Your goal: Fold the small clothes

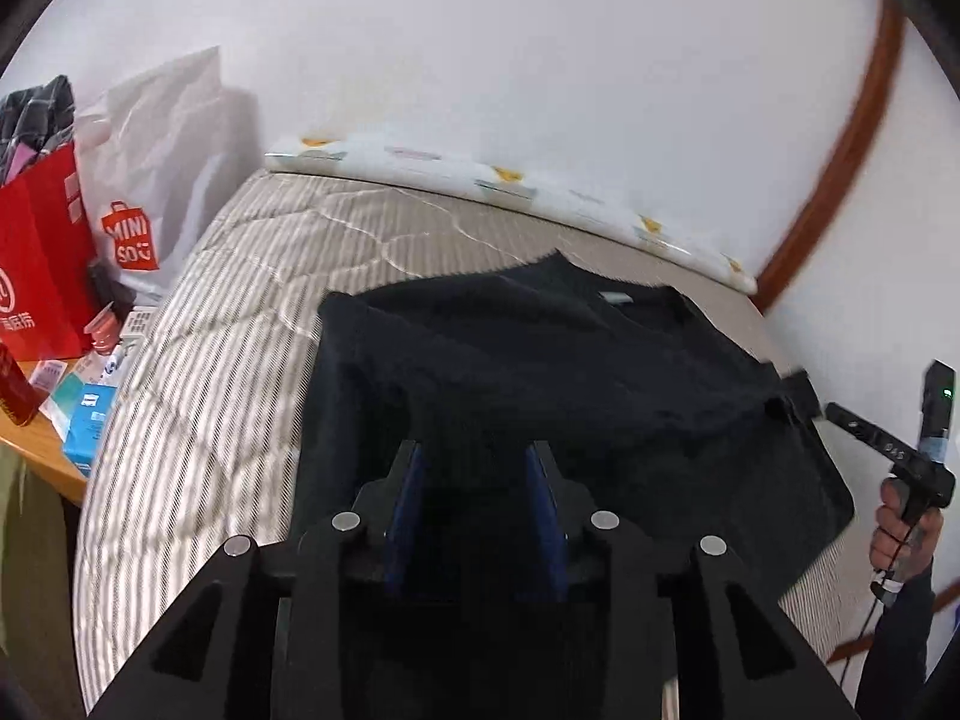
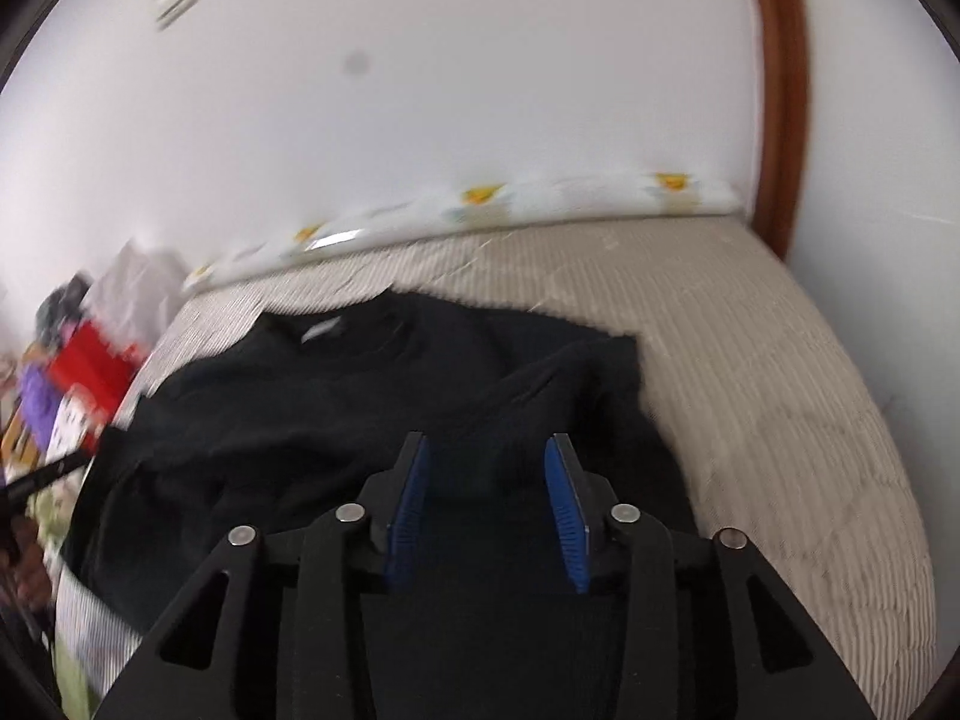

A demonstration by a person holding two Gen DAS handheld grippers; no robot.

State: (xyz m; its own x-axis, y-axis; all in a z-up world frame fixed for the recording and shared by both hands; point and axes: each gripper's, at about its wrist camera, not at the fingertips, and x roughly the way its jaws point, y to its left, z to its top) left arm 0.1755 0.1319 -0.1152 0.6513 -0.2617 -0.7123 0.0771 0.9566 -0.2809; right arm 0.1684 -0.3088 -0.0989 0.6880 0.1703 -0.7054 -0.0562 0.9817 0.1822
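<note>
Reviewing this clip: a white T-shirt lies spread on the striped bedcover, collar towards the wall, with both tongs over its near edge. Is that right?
Not quite: the T-shirt is black, not white; only the small label inside its collar is white, as the right wrist view shows. The rest holds: it lies spread on the striped bedcover, collar towards the wall, with the left tongs and right tongs over its near edge.

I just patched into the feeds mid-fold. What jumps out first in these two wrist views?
A black shirt lies spread across the striped bedspread, collar toward the wall, filling the middle of both views. The left gripper and right gripper hang over its near edge with blue pads parted, no cloth visibly pinched. Left of the bed, a red bag and a white Miniso bag catch the eye.
</note>
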